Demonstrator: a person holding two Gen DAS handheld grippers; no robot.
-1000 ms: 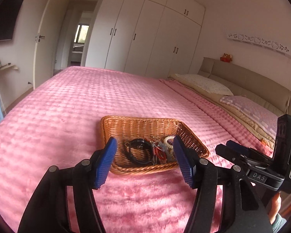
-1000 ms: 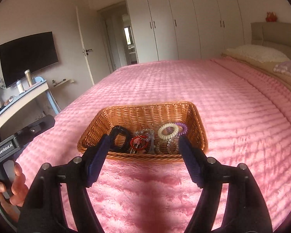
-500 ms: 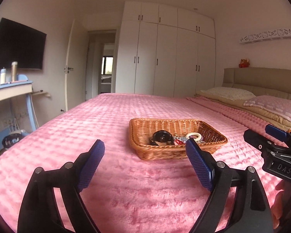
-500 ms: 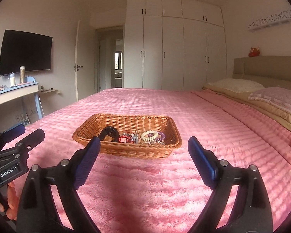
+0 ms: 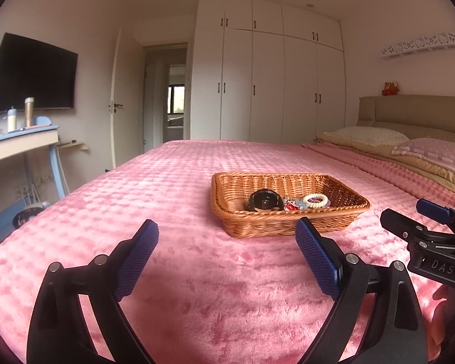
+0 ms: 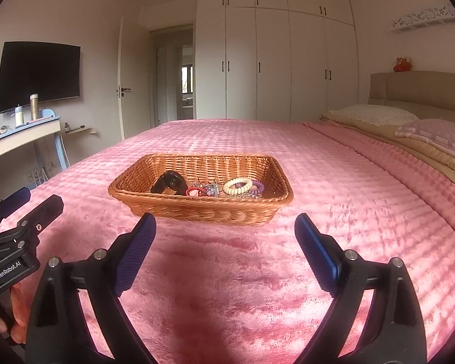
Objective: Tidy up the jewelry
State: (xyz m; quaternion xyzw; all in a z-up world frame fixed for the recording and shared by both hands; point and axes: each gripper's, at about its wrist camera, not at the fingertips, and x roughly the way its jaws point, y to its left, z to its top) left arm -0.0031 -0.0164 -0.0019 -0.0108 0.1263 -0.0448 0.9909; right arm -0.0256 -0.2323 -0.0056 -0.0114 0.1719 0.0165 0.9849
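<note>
Versus 1.0 s ago: both grippers are pulled back from the wicker basket (image 6: 267,179) and sit level; basket now ahead of the pads, not between them. Left gripper (image 5: 227,242) jaws wide, holding nothing. Right gripper (image 6: 224,236) likewise. Basket rests on pink bedspread (image 6: 333,212). Inside: black watch (image 6: 170,183), red trinkets (image 6: 197,190), cream coil band (image 6: 237,185) overlapping purple coil band (image 6: 257,186).

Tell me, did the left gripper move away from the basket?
Yes. The left gripper backed away from the wicker basket, which now looks smaller and farther, beyond its fingertips.
</note>
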